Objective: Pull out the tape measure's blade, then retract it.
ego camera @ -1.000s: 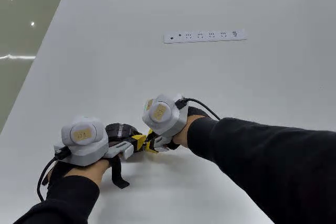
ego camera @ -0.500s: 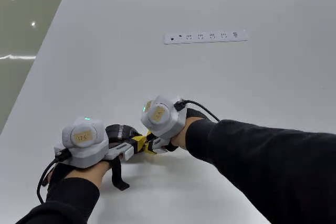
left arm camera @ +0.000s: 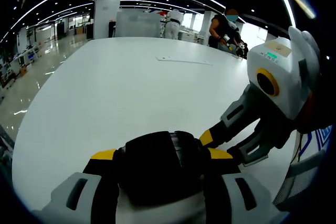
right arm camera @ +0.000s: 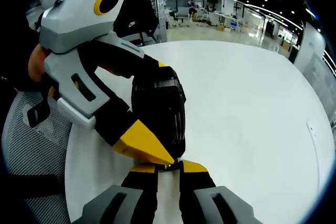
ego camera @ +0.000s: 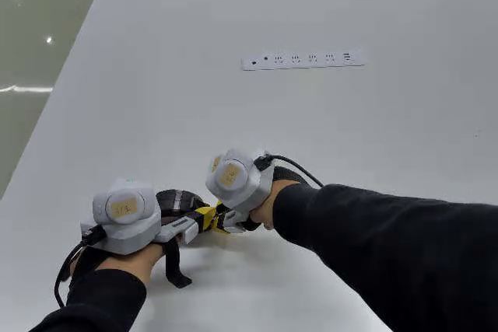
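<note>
**At the near left of the table, both your grippers are on the tape measure**

Between the jaws of your left gripper (left arm camera: 163, 155) sits the black case of the tape measure (right arm camera: 157, 103). The two yellow tips press on its two sides, so the jaws are closed onto the case and hold it firmly. Your right gripper (right arm camera: 167, 167) meets it from the right. Its jaws are almost together, with just a thin gap, and their yellow tips pinch a small dark piece at the edge of the case. Whether this piece is the end of the blade, I cannot tell. No length of blade is seen outside the case.

The tape measure lies on the white table (ego camera: 350, 130), near you and on the left side. Its black strap (ego camera: 173, 258) trails on the table toward you. The two grippers are very close, almost touching each other over the case.

Well apart, on the far side of the table, lies a white power strip (ego camera: 302, 60). Beyond the left edge of the table you see a shiny floor (ego camera: 31, 52).
</note>
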